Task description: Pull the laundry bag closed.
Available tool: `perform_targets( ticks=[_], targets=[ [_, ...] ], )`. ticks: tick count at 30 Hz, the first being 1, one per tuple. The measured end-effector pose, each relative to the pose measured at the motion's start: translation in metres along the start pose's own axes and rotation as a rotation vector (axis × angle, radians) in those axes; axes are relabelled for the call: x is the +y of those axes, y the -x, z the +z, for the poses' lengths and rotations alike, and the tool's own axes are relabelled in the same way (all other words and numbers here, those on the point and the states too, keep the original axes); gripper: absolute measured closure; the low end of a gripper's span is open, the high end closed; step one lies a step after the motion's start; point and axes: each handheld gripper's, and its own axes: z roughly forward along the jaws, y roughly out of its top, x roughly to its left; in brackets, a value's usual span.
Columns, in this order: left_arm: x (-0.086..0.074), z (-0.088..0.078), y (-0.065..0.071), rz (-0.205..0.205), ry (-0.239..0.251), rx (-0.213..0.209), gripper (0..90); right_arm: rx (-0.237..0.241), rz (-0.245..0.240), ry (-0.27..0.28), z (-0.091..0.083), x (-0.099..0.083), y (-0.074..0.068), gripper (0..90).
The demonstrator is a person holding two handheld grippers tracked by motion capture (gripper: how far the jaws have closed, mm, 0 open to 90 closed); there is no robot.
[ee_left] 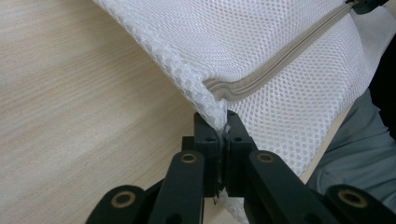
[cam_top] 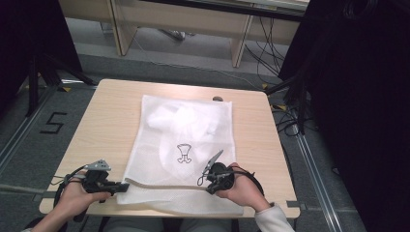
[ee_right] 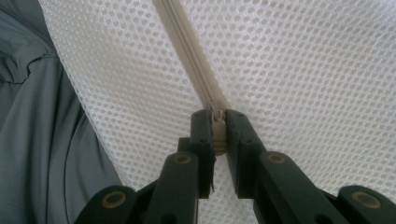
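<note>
Surface [cam_top: 111, 111]: light wood top; we see it in the high view w/ the mesh bag lying across its middle.
Mesh bag [cam_top: 186, 145]: white net laundry bag, flat on the surface, long side running away from us; near edge hangs just over the surface's front edge. Small black outline print on it approx. mid-bag; a bunched white item shows through the mesh in the far half.
Zipper [cam_top: 164, 185]: beige strip running across the bag's near end, from the L corner toward the R hand. In the left gripper view it curves up from the pinched corner; in the right gripper view it runs straight up from the tongs.
Left tongs [ee_left: 223, 122]: closed tight on the bag's corner, right at the zipper's end; mesh is squeezed between the pads, w/ a bit of fabric poking out below them. In the high view they sit at the bag's near-L corner, held level.
Right tongs [ee_right: 218, 133]: clamped on the zipper pull [ee_right: 218, 122], a beige tab between the two pads; mesh on both sides of it.
Left hand [cam_top: 77, 193]: wrapped round its gripper at the surface's near-L edge.
Right hand [cam_top: 244, 188]: on its gripper at the near edge, R of the zipper's visible run.
Clothing [ee_right: 42, 140]: grey-blue fabric of the person, beside the bag's hanging edge.
</note>
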Motion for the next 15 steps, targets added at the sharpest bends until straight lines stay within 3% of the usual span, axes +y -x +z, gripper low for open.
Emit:
perform_targets(
  ticks=[15],
  targets=[
    [-0.0009, 0.0002, 0.0003, -0.004, 0.021, 0.007, 86.4, 0.004, 0.019, 0.003, -0.0029, -0.0092, 0.0047, 82.3]
  ],
)
